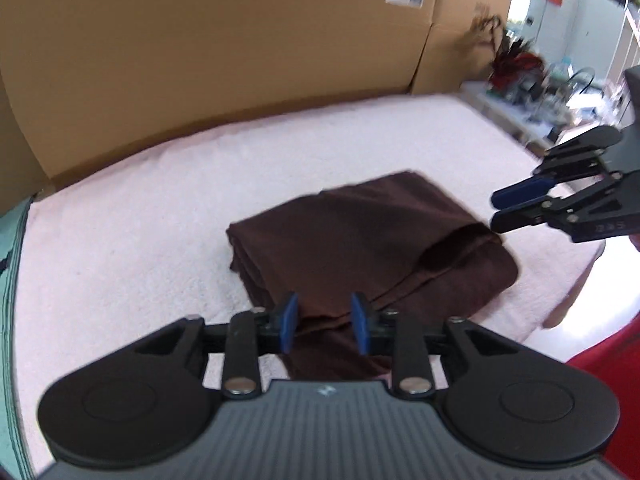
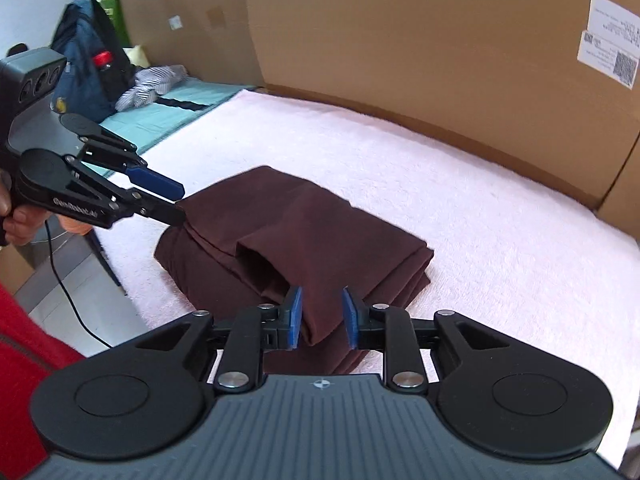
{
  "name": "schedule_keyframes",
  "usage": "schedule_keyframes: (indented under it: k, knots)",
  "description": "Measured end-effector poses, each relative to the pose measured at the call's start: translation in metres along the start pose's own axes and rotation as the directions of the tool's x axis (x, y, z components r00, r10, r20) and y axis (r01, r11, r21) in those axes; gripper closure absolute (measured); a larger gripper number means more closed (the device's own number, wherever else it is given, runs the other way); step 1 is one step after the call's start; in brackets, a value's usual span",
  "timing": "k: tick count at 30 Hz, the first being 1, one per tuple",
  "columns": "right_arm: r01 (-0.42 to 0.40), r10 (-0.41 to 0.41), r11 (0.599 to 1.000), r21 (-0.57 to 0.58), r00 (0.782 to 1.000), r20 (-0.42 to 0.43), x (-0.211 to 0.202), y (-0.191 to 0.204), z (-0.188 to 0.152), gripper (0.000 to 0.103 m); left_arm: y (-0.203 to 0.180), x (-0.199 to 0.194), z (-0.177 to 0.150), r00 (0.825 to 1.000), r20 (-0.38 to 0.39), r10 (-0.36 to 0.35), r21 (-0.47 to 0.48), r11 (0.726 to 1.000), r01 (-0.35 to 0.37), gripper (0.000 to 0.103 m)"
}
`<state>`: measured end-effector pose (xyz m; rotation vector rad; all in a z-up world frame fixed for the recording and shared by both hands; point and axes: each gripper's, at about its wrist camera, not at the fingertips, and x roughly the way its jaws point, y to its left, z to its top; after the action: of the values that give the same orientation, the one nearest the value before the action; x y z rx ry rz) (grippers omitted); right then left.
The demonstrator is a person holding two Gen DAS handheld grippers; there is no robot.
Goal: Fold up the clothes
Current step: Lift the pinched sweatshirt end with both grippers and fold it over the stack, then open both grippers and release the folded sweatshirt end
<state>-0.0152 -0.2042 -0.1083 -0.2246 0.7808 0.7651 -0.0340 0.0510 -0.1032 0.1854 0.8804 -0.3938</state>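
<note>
1. Leftmost in the right wrist view, the left gripper [image 2: 178,204] has its jaws apart at the garment's [image 2: 296,236] left corner, gripping nothing.
2. Mid-frame, the folded brown garment lies on the pink towel [image 2: 460,208].
3. Lower centre, the right gripper [image 2: 320,318] has its jaws apart over the garment's near edge, pads clear of the cloth.
4. Cardboard [image 2: 400,48] fills the upper right.

A tall brown cardboard sheet [image 2: 400,60] with a white label [image 2: 608,40] fills the upper frame. At upper left, a blue backpack [image 2: 86,56] leans beside striped cloth [image 2: 154,84] on a teal mat [image 2: 180,110].
</note>
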Motion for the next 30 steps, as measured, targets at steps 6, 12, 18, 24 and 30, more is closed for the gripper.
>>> schedule_keyframes:
  k: [6,12,18,24,30]
  knots:
    - [0.083,-0.082,0.993,0.086,0.997,-0.014,0.011,0.011,-0.011,0.071,0.001,0.011,-0.007,0.999,-0.008,0.046,-0.001,0.999,-0.046,0.062]
    - [0.09,-0.091,0.992,0.093,0.996,0.005,0.011,0.018,-0.011,0.064,0.0,0.007,-0.014,0.998,-0.011,0.055,0.051,0.997,-0.054,0.055]
    - [0.188,-0.196,0.975,0.114,0.979,0.057,0.015,0.025,-0.008,0.064,0.006,0.013,-0.008,0.998,-0.002,0.059,0.014,0.998,-0.059,0.055]
    - [0.244,-0.253,0.955,0.168,0.967,0.036,0.025,0.025,-0.01,0.064,-0.001,0.01,-0.012,0.999,0.011,0.05,0.062,0.997,-0.05,0.075]
    - [0.291,-0.301,0.947,0.136,0.952,0.058,0.029,0.036,-0.011,0.066,-0.004,0.013,-0.014,0.996,0.037,0.085,0.122,0.989,-0.089,0.062]
